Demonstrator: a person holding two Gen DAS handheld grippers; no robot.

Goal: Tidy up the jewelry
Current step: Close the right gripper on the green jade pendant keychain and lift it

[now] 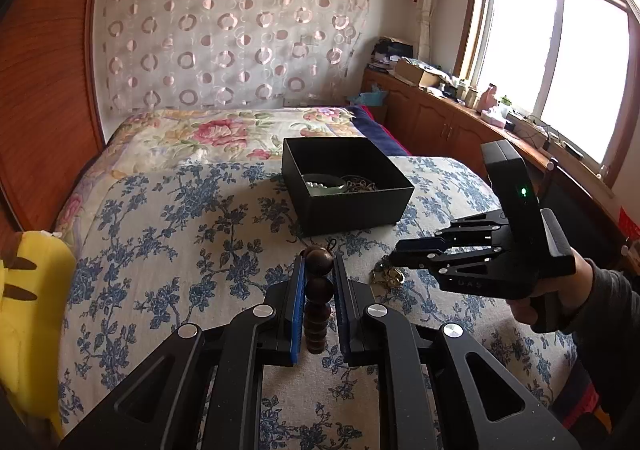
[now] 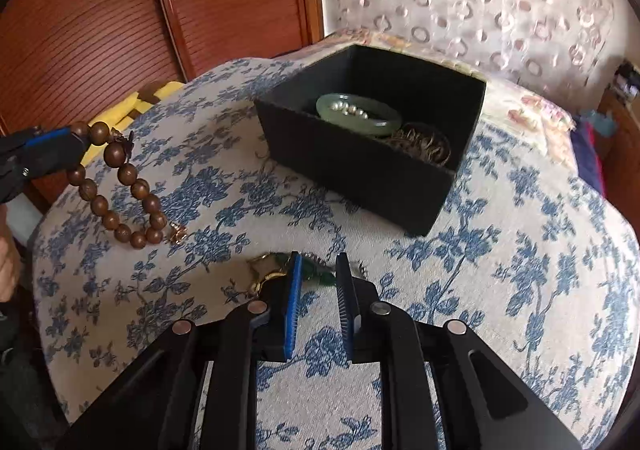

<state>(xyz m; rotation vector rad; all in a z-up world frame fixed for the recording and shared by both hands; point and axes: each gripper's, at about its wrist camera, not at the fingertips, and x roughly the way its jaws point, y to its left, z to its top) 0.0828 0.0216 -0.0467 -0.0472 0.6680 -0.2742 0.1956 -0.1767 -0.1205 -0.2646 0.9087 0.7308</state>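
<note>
The left claw (image 1: 319, 274) pinches the wooden bead bracelet (image 2: 120, 186), which dangles loose. The right claw (image 2: 318, 270), slightly apart and empty, hovers over a small gold-and-green trinket (image 2: 276, 270), at seven o'clock of the black box (image 2: 360, 170). Light, slippery: pinch its thickest part.

A bed (image 2: 520, 250) under a blue-flowered cover carries an open black box (image 2: 360, 170) ahead of the tools, gold and green jewelry (image 2: 272, 274) lying nearer them.
</note>
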